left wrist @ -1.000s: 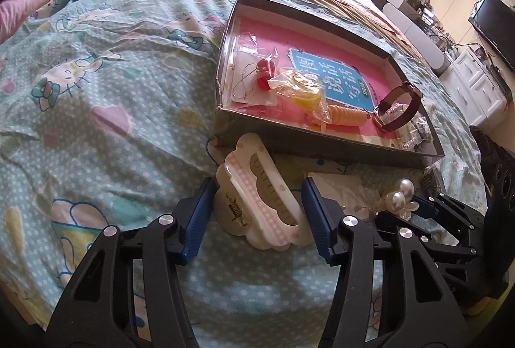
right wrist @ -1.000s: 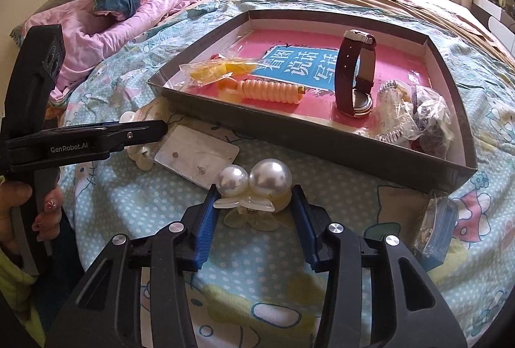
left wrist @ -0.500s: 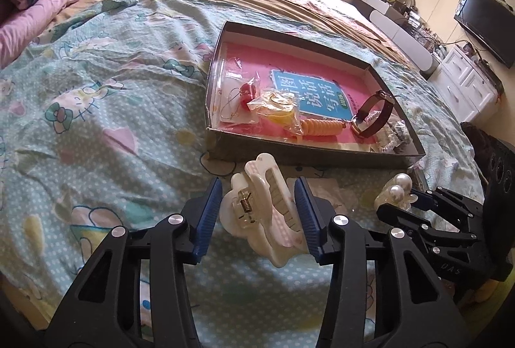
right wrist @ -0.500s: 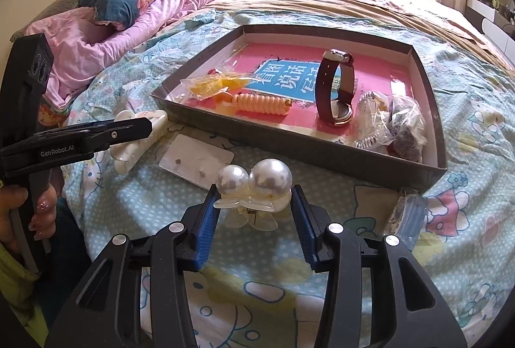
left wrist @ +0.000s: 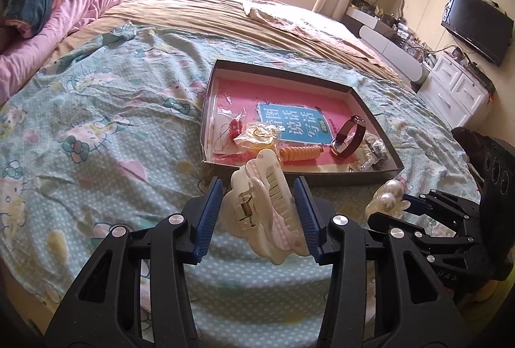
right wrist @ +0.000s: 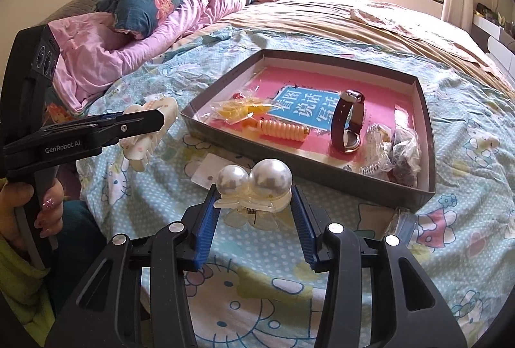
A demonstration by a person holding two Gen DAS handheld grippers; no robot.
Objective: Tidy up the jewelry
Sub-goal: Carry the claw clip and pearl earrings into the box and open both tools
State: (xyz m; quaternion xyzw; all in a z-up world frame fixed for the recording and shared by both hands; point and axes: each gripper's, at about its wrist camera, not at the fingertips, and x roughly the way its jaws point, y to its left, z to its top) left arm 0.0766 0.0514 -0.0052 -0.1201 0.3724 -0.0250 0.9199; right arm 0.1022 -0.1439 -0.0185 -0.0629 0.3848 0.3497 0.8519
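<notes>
Jewelry pieces sit in both grippers, lifted off the bedspread. A cream claw clip (left wrist: 262, 203) with a bare metal spring and pink checked lining is pinched between the blue pads of the left gripper (left wrist: 259, 212), tilted so its teeth face the right pad and its top pokes out past the fingertips. The jaws are narrowed onto it, both pads touching its sides.

A pearl hair clip (right wrist: 254, 185) with two large pearls on a clear body is gripped by the right gripper (right wrist: 256, 221); the pearls stand above and just ahead of the fingertips, the clear wings hang between the pads, and the jaws are closed in against the body.

Ahead of both sets of jaws lies a shallow grey box (right wrist: 429, 135) with a pink floor. Inside it are a brown watch (right wrist: 349, 122) standing on its strap, an orange spiral hair tie (right wrist: 283, 130), a yellow item in a clear bag (right wrist: 239, 109), a red-beaded piece in plastic (left wrist: 230, 127) and a crumpled bag of small things (right wrist: 399, 151).

Just beyond the right fingertips, between them and the box wall, a white card (right wrist: 209, 171) rests on the blue cartoon-print bedspread (left wrist: 96, 138). To the right of the right jaws lies a small clear packet (right wrist: 400, 224).
</notes>
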